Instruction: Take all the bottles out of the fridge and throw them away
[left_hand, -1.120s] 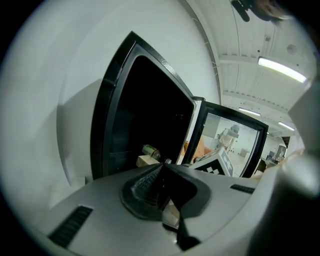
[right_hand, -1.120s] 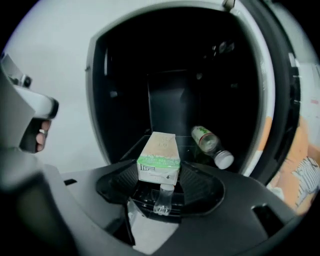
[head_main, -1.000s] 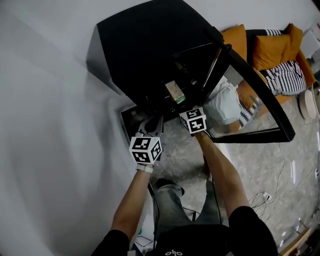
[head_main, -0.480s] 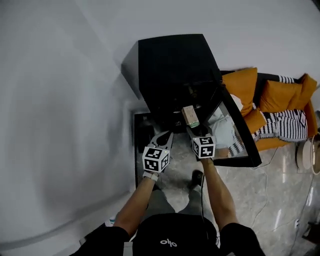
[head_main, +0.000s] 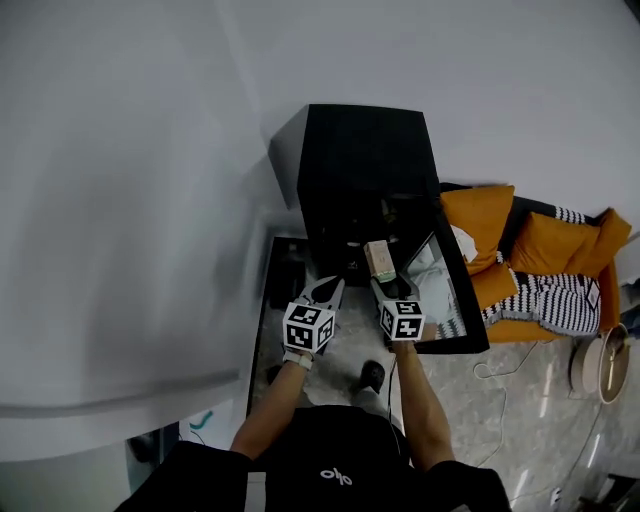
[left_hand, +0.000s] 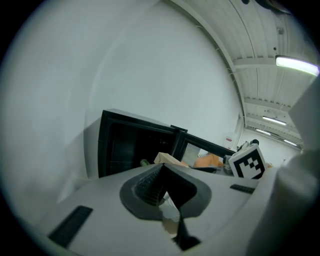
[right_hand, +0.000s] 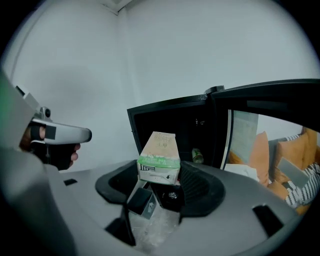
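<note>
While the right hand-held gripper (right_hand: 160, 175) is clamping a carton (right_hand: 159, 150) by its lower end, with a green bottle (right_hand: 196, 156) sitting beyond it inside the fridge (head_main: 365, 150) and the left hand-held gripper (left_hand: 161, 167) clenched empty alongside, the top-heavy carton is probably risking tipping loose.

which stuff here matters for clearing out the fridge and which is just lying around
Part of the job:
- fridge, with its door open
- carton held in the right gripper
- green bottle inside the fridge

Just lying about:
- orange cushion
- striped cushion
</note>
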